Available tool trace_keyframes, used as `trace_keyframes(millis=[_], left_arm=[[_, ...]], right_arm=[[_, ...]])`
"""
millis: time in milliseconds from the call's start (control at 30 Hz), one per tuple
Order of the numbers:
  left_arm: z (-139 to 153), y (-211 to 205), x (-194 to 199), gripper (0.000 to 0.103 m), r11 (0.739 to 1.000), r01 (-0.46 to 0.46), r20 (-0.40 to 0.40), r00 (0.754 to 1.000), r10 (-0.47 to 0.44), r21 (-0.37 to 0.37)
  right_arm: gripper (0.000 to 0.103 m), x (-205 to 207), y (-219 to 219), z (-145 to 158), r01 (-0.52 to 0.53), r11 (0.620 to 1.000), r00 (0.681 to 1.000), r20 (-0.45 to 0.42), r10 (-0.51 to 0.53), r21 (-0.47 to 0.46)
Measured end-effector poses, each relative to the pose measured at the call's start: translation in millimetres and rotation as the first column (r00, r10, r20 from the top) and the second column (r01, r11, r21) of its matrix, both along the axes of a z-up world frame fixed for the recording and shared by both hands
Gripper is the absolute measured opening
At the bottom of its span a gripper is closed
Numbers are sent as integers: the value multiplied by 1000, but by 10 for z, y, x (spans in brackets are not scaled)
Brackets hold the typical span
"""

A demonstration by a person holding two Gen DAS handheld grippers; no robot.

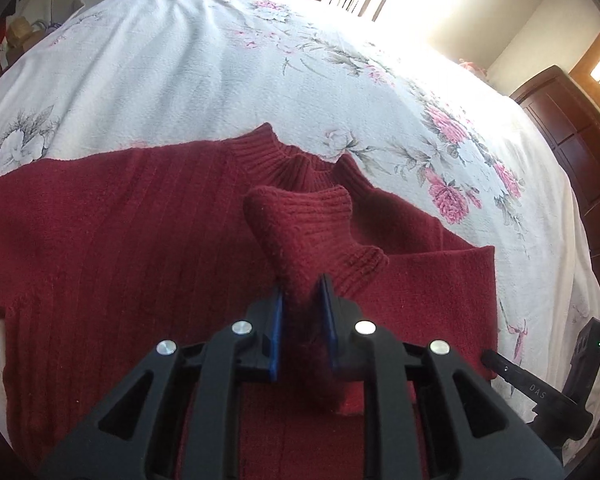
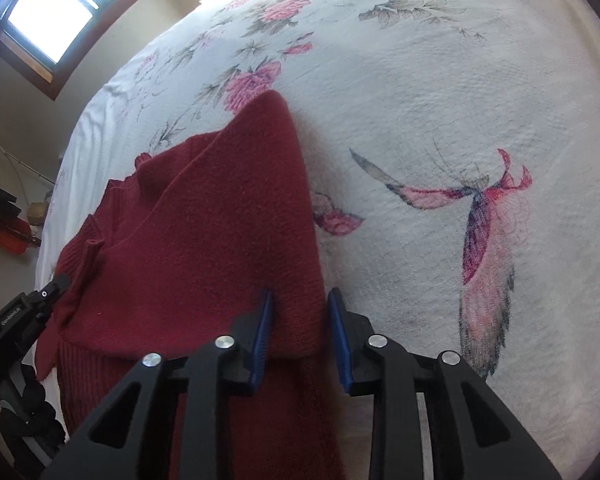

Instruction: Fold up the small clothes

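My left gripper (image 1: 304, 300) is clamped on the cuff end of the sweater's sleeve (image 1: 312, 232), lifted above the sweater (image 1: 120, 240), which lies flat on the floral bedspread (image 1: 180, 60) with its collar pointing away. The sleeve's long axis runs across the chest toward the right. My right gripper (image 2: 300, 320) pinches the folded right edge (image 2: 260, 200), probably fully closed; the fabric hides the contact.

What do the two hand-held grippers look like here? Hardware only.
Both match: the left hand-held gripper and the right hand-held gripper have matte black linkage arms with triangular cut-outs, four round silver pins each, and blue ribbed pads on the inner finger faces. A black side part on the right one reads "DAS". No cables or sleeves show.
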State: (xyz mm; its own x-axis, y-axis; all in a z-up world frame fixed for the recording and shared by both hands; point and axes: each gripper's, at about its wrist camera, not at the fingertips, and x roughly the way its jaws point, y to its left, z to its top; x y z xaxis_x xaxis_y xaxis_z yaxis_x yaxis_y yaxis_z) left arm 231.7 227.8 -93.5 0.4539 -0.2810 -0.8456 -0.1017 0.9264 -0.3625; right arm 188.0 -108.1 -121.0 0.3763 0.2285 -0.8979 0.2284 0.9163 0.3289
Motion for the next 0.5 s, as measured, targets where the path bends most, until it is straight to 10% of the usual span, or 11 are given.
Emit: trace_keyframes(millis=[67,300,500], left_arm=[[-60,90,-40,23,999,-19,-11,1000,20,29],[367,56,-367,76,985,-1,117,993,-19,171],[204,-616,-227,84,914,117,51,988,-148,388]], right_arm=[[25,4,32,-30,-7,1000,1000,-4,7,-23],[40,-56,-38,384,35,996,995,99,-27,-78],[45,-70,22,574,-8,998,989,150,18,-68]])
